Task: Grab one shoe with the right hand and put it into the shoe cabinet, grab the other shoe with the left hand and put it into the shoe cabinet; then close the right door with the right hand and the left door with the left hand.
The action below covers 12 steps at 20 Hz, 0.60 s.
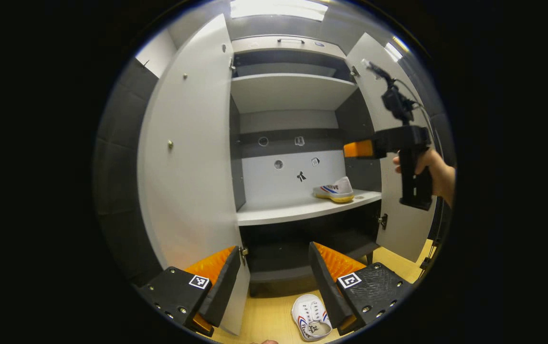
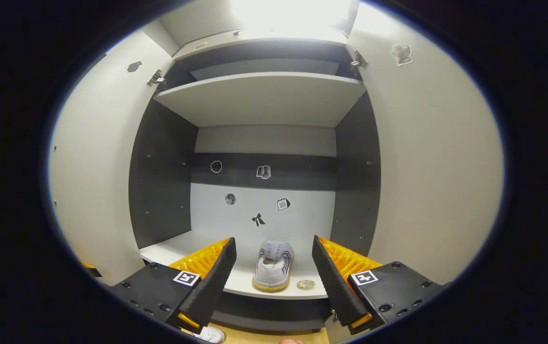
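Between the spread jaws of the left gripper [image 1: 274, 282], low and slightly toward its right finger, lies the white canvas shoe with red and blue stripes [image 1: 311, 317] on the pale wooden floor [image 1: 264, 320], toe pointing away from the cabinet; the jaws are wide apart and hold nothing. Ahead of these jaws stands the grey shoe cabinet with dark inner walls [image 1: 287, 91], both doors swung open: the left grey door [image 1: 193, 157] beside the left finger, the right grey door [image 1: 398, 229] beyond the right finger. On the middle shelf [image 1: 298, 210] rests the second white shoe with a yellow sole [image 1: 335, 190], near the shelf's right end. The right gripper [image 1: 357, 149] is seen there in a person's hand [image 1: 429, 167], in front of the right door and above that shelf. In the right gripper view its jaws [image 2: 274, 277] are also spread and empty, with the shelved shoe straight ahead between them, its heel toward the camera, and a small round object [image 2: 306, 284] just beside it. So one shoe seems placed and the floor shoe remains for the left gripper. The risk is probably a poor grip: the floor shoe sits off-centre, so closing now could catch only its edge and let it slip. When it is carried in, it might also push the first shoe or strike the open left door.
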Tool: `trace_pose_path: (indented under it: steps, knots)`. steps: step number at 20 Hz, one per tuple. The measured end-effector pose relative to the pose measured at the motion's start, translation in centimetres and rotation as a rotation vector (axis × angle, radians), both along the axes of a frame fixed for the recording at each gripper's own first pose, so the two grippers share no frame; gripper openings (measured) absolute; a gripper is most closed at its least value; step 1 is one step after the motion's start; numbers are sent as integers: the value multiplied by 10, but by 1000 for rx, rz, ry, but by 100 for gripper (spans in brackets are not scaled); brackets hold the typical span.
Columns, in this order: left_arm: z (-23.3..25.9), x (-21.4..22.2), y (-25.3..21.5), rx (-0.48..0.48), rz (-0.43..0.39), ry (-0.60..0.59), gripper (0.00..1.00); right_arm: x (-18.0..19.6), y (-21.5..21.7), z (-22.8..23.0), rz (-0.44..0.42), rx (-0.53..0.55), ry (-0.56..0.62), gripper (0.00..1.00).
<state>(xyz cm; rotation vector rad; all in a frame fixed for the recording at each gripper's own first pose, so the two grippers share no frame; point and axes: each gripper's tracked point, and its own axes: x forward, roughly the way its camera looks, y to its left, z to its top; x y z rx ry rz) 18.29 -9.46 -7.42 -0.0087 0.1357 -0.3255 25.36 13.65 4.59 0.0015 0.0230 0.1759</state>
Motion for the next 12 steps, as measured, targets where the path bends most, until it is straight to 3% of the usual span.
trace_pose_path:
  steps: [12]
  knots:
    - [-86, 12, -39, 24, -82, 161, 78, -103, -27, -33, 6, -23, 19, 99]
